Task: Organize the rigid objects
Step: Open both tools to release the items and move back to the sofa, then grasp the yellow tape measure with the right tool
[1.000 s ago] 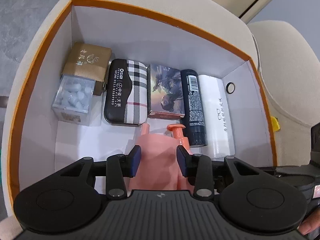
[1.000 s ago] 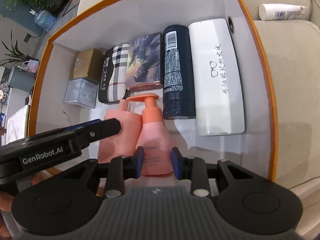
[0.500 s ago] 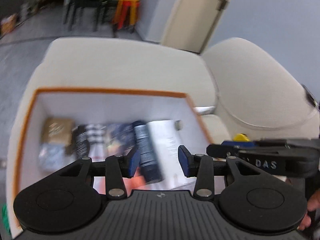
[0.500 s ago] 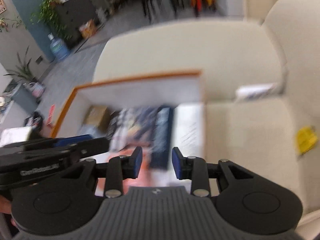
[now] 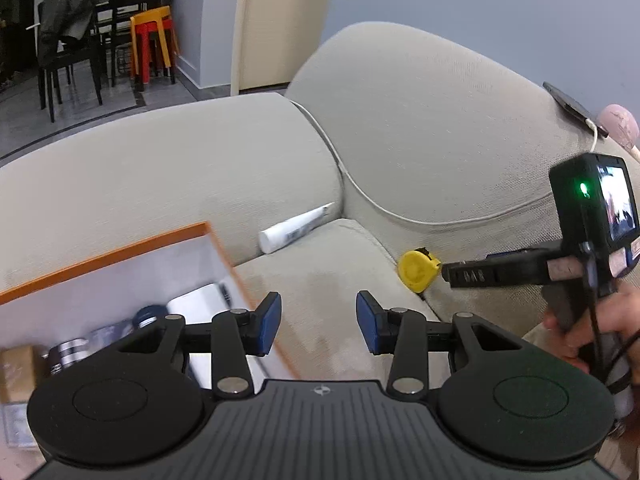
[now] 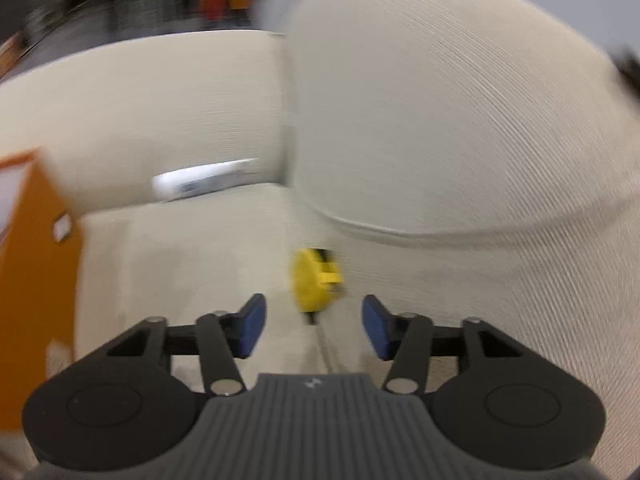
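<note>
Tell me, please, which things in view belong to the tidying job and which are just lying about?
Part of the job:
- orange-rimmed box, already holding items
- white tube on the sofa seat
- yellow tape measure beside the cushion

Just lying about:
- phone and its cable on the sofa back
- chairs and stools behind

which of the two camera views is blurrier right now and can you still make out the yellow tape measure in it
The right wrist view is the blurrier: motion smear streaks the sofa and softens the white tube, yet the yellow tape measure still reads as a yellow disc. The left wrist view is mostly sharp, with blur only in the box; fisheye bending shows in both.
</note>
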Action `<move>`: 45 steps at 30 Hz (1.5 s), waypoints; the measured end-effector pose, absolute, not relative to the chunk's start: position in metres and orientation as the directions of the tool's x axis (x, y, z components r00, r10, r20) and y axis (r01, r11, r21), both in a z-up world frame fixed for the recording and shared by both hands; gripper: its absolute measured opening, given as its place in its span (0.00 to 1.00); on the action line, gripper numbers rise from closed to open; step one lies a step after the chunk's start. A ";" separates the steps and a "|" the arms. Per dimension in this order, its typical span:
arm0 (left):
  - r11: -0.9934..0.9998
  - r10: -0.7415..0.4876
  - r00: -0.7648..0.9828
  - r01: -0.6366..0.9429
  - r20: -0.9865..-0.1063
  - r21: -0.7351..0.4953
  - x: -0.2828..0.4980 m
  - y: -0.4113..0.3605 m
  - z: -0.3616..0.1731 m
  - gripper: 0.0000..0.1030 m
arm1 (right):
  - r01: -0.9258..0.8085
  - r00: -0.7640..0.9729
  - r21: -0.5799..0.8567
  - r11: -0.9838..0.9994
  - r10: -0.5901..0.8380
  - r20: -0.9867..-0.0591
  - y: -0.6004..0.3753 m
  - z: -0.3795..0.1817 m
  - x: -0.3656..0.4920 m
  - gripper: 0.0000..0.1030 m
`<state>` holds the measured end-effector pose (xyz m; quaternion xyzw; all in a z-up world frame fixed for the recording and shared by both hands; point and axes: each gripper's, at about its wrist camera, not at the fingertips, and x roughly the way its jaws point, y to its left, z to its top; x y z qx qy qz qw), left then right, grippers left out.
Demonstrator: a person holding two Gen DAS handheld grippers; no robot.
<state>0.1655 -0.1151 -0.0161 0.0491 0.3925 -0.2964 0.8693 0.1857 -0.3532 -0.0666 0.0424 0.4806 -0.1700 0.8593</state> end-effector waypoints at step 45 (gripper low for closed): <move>0.782 -0.405 0.463 0.622 -0.788 -0.037 0.268 -0.188 -0.051 0.45 | 0.265 0.568 0.284 0.921 0.088 -0.818 -0.367 -0.103 0.287 0.17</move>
